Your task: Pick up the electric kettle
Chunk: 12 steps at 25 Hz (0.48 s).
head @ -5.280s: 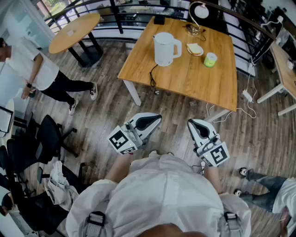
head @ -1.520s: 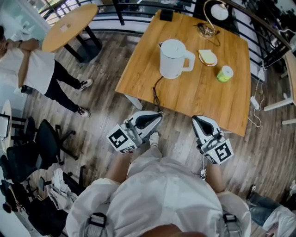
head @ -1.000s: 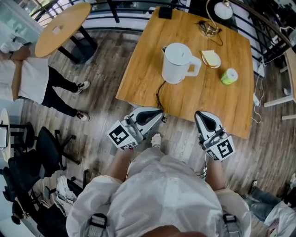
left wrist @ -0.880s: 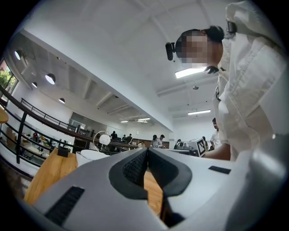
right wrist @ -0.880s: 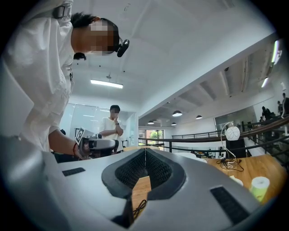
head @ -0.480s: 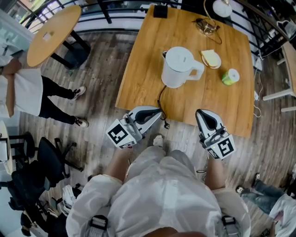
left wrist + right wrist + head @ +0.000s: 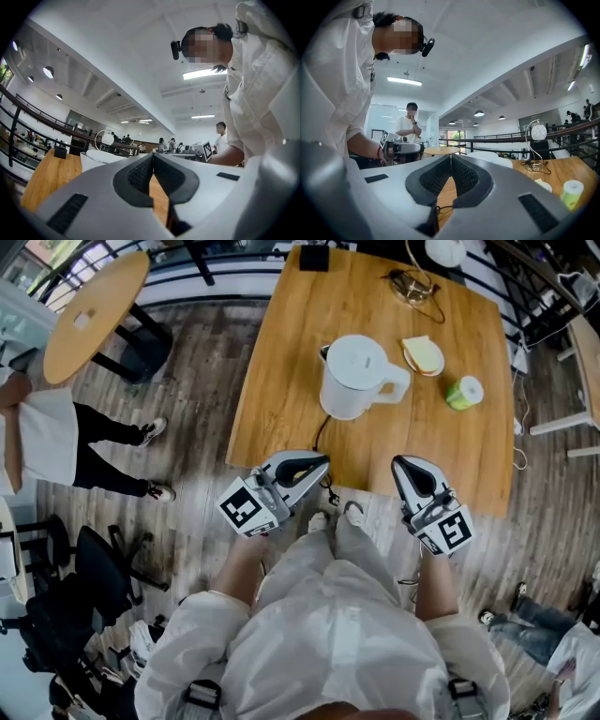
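Grippers: left gripper (image 7: 324, 460) and right gripper (image 7: 401, 465) both hover at the near edge of the table. Each has its jaws pressed together with nothing between them, and both are short of the kettle.
Table (image 7: 277, 381): wood top; its near edge lies just under the gripper tips.
Cord (image 7: 317, 432): black, runs from the kettle's foot toward the near edge. It may tug or drag if the base comes up with the body.
Kettle (image 7: 352, 379): white, upright with the lid on, mid-table, ahead of and between the two grippers, apart from both.
Handling: the smooth, rounded plastic wall is likely slippery and too wide for these jaws. The fill is hidden, so treat it as possibly heavy and sloshing.
Handle (image 7: 400, 385): a loop on the kettle's right, the right gripper's side. It looks like the best hold: open the jaws first, close them across the upper bar, and lift straight up.
Beyond: bread (image 7: 424, 354) and green cup (image 7: 465, 392) sit near the handle, so give them room. Lamp (image 7: 412, 282) stands at the far edge.
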Tool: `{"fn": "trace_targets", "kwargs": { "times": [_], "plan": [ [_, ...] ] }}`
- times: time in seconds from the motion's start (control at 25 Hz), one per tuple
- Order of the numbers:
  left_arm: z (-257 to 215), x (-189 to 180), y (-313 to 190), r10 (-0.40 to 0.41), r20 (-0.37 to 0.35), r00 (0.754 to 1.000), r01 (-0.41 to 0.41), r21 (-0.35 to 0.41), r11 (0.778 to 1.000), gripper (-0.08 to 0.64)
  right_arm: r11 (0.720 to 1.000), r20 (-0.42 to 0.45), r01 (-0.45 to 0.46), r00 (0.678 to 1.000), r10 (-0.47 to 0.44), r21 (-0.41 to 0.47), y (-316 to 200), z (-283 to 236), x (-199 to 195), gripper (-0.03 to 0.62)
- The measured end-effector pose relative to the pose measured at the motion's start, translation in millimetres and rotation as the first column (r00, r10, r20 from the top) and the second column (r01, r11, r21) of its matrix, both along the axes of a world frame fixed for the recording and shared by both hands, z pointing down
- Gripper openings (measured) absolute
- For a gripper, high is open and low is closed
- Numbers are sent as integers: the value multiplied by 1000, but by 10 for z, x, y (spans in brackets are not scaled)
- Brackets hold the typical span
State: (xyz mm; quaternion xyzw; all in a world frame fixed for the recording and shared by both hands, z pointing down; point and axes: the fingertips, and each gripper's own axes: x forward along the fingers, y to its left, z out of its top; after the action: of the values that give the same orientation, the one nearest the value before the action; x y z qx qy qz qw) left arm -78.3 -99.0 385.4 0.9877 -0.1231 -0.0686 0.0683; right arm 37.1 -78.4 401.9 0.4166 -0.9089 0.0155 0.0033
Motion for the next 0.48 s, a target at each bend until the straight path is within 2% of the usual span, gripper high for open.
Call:
{"fn": "trace_targets", "kwargs": {
  "times": [0.48],
  "plan": [
    [334, 273, -333, -7, 23, 1000, 8, -23, 1000, 8, 999, 31, 20, 999, -18, -48, -430, 412, 215, 11]
  ]
}}
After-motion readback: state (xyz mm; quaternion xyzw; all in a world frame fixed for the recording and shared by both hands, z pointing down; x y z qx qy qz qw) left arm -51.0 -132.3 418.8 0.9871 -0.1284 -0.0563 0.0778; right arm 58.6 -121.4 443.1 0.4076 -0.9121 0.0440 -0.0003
